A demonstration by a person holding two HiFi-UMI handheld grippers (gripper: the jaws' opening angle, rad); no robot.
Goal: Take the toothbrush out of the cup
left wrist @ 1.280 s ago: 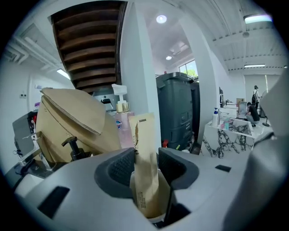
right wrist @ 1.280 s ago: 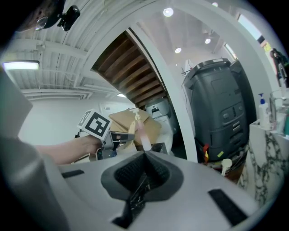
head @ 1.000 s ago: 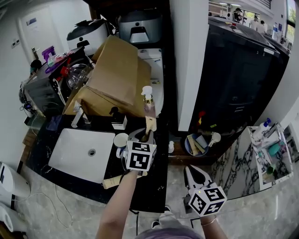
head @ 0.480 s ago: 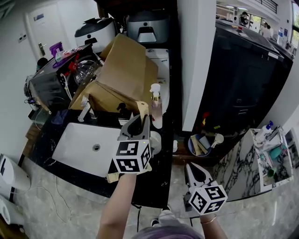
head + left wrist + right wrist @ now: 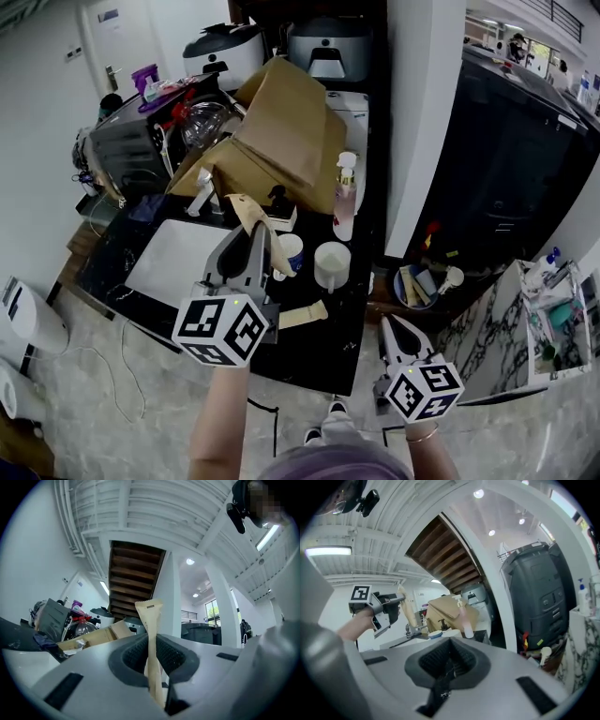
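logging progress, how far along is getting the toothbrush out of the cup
Done: the tan paper-wrapped toothbrush is up clear of the white round cup. In hand: the left tongs, which have just been closing, grip it. Left: probably just setting it down.

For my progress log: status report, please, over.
Left gripper, jaws just closing, shut on wrapped toothbrush, held clear of the cup. Right gripper shut, empty. Nothing in the way.
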